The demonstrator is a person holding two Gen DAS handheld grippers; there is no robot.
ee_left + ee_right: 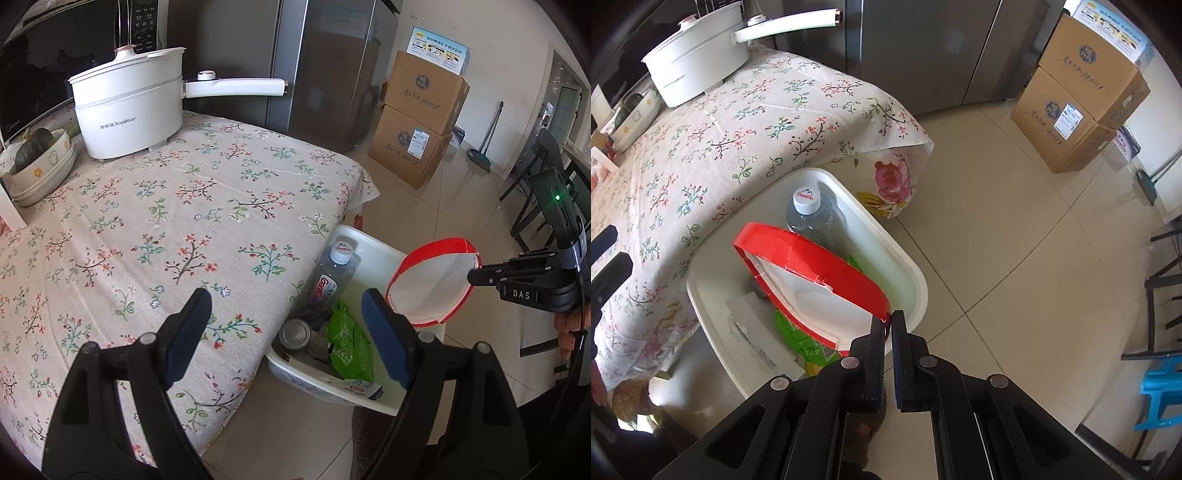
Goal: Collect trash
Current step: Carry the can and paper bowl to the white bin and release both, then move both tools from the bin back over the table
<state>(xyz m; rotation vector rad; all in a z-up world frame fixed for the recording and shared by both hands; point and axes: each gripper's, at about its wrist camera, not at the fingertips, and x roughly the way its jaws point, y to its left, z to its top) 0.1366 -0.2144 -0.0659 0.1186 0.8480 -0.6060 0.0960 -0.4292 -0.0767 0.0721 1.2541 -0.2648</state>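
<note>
Left wrist view: the left gripper (286, 317) hangs with its jaws spread wide and nothing between them, one finger over the flowered cloth (192, 206) of the worktop, the other over the white bin (369, 240) that stands on the floor against the worktop's edge. In the bin lie a clear bottle (332, 280) with a white cap, a green wrapper (347, 339), a can (295, 332) seen end-on and a small carton (364, 387) near the front wall. The right gripper (474, 275) comes in from the right, its jaws closed on the rim of a red-rimmed paper cup (432, 284), which is tilted on its side above the bin with its white inside facing the camera. On the far part of the worktop stand a white pot (129, 114) with a long handle and stacked bowls (44, 166) holding a dark squash (35, 146). Two stacked boxes (421, 122) stand on the floor beyond.

Right wrist view: the right gripper (887, 325) pinches the cup (820, 288) at its near rim; the cup is squashed out of round and held over the middle of the bin (908, 266). The bottle (812, 218) shows behind the cup, the wrapper (801, 339) below it. The left gripper's fingers (605, 240) show at the left edge, over the cloth (738, 136).
</note>
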